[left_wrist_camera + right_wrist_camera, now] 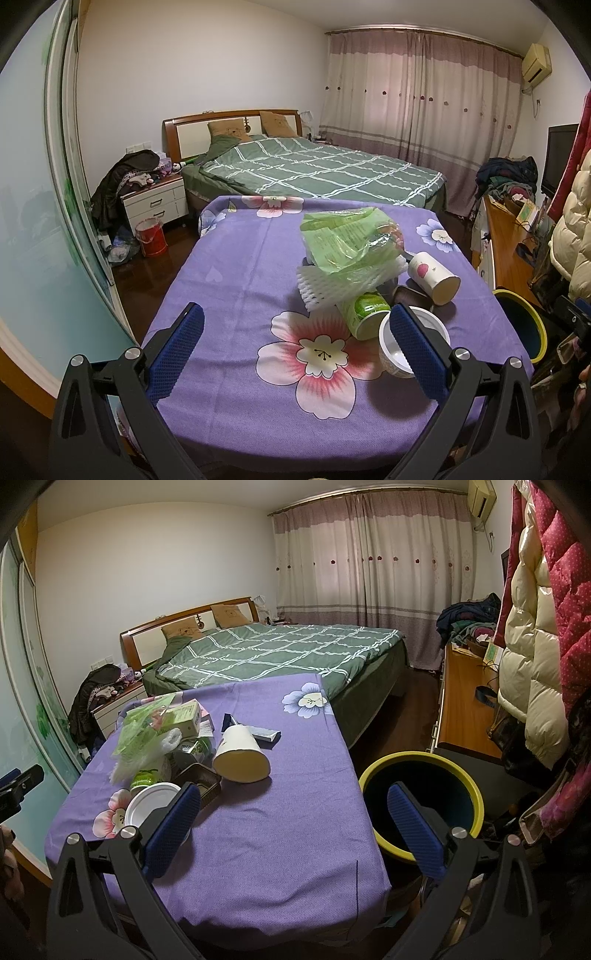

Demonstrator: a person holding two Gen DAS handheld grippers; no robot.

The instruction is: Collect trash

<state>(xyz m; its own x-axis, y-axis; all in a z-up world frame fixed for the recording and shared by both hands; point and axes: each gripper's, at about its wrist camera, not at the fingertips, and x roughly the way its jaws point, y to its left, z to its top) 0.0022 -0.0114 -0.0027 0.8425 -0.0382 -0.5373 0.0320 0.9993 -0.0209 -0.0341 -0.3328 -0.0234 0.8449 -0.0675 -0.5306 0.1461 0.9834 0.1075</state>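
From the left wrist, our left gripper [297, 345] hovers spread wide and empty; the trash pile [354, 258] on the desk [229, 280] lies just ahead-right, ready for picking.

From the right wrist, our right gripper [293, 825] gapes empty too, the bin [476, 794] right beside its right finger for short drops.

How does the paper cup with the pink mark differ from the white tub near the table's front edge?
The paper cup is tall and narrow; the white tub is short and wide. The paper cup carries a pink mark, while the tub's inside looks plain white. The paper cup lies on its side; the tub is only tipped, its open mouth facing up and forward. Both look empty and rest on the purple flowered cloth.
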